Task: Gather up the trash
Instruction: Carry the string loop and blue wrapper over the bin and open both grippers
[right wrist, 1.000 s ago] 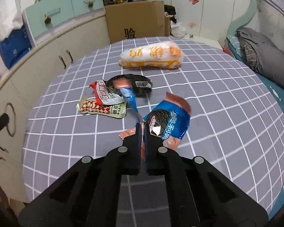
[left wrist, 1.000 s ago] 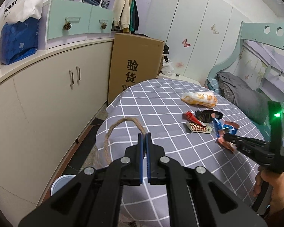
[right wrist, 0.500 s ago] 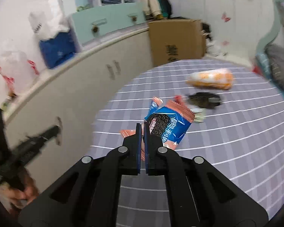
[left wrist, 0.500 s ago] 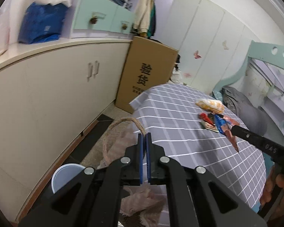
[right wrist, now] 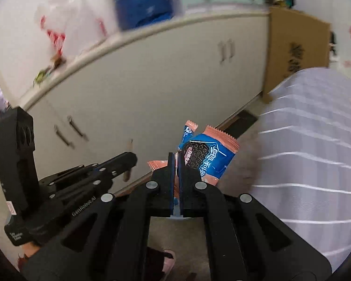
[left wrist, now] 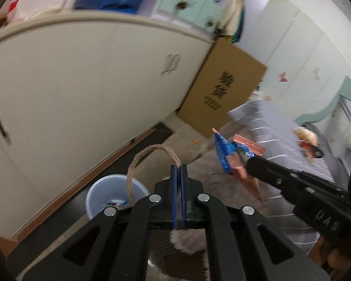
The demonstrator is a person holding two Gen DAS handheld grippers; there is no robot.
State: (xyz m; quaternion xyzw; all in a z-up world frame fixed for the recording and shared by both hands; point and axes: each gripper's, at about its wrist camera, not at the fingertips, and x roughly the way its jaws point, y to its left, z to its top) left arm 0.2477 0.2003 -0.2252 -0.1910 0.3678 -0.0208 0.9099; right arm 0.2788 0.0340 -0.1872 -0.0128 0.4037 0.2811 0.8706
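My right gripper (right wrist: 176, 157) is shut on a blue and pink cookie wrapper (right wrist: 208, 157), which hangs in the air beside the table's edge. From the left wrist view the same wrapper (left wrist: 224, 154) sticks out of the right gripper (left wrist: 248, 164), above the floor. My left gripper (left wrist: 178, 167) is shut on a brown rope handle (left wrist: 138, 161) that loops up from a fuzzy pinkish thing below it. A pale blue bin (left wrist: 112, 194) stands on the floor by the cabinet, down and to the left of the wrapper, with some scraps inside. More wrappers (left wrist: 308, 140) lie on the table.
The round table with the grey checked cloth (right wrist: 316, 152) is to the right. A long cream cabinet (left wrist: 82, 93) runs along the wall, with a tall cardboard box (left wrist: 222, 93) at its end. A slippered foot (right wrist: 166, 262) is below my right gripper.
Both grippers swung left, off the table toward the cabinet and floor. The cookie wrapper left the tabletop in my right gripper. The blue bin came nearer into view.
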